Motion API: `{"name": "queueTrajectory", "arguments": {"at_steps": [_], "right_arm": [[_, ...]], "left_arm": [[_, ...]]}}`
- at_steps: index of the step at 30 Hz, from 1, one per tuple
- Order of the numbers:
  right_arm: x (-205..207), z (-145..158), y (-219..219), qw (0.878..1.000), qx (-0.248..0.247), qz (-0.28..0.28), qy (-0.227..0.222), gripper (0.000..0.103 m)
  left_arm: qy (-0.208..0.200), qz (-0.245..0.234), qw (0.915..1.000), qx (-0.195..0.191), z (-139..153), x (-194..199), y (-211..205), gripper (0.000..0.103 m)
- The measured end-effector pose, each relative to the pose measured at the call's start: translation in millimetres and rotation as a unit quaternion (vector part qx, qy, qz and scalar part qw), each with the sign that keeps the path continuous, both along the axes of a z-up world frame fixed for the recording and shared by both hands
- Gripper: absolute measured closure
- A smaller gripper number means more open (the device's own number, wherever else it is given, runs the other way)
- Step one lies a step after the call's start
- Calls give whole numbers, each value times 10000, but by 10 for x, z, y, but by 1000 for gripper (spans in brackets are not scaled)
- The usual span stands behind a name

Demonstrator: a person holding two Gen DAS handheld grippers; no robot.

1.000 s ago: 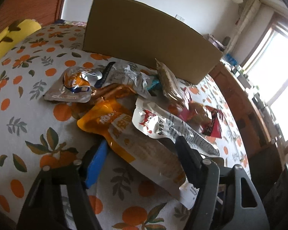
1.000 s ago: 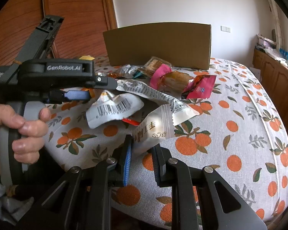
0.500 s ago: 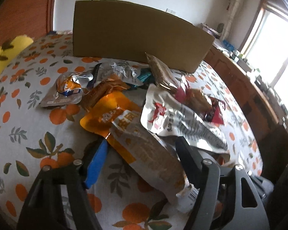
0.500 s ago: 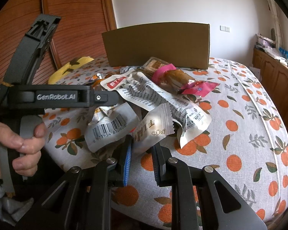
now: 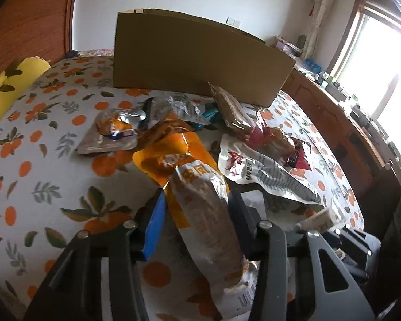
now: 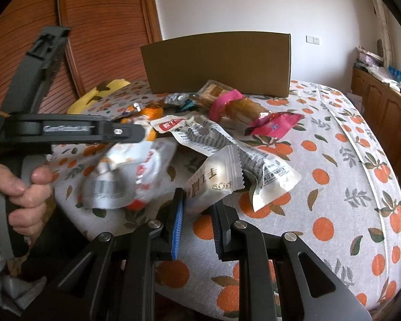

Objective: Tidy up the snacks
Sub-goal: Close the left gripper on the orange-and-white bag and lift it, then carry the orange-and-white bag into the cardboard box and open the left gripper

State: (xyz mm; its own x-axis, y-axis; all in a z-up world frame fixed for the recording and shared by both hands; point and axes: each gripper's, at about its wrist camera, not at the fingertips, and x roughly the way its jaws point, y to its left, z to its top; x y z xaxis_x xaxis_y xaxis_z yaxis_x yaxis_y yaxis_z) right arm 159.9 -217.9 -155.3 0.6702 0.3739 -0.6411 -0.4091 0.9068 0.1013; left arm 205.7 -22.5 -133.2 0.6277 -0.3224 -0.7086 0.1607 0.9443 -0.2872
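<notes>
On a table draped in an orange-print white tablecloth, the left gripper has its jaws closed around a long orange-and-silver foil snack packet, lifted at its near end while its far end lies among the heap. To its right, the right gripper pinches the lower corner of a small white crinkle-edged wrapper. Both claws are narrowed onto their packets. The step in hand appears to be lifting snacks clear of the pile; the next move likely calls for carrying them to the tall brown cardboard box standing behind (its opening is not visible). A bare hand grips the left tool's handle, held low and level.
</notes>
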Motion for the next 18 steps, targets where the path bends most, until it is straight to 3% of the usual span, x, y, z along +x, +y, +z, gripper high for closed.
{"name": "queueTrajectory", "arguments": {"at_steps": [18], "right_arm": [[34, 168, -12, 9999, 57, 16, -153, 91]], "left_arm": [[-818, 71, 9962, -307, 293, -89, 251, 65]]}}
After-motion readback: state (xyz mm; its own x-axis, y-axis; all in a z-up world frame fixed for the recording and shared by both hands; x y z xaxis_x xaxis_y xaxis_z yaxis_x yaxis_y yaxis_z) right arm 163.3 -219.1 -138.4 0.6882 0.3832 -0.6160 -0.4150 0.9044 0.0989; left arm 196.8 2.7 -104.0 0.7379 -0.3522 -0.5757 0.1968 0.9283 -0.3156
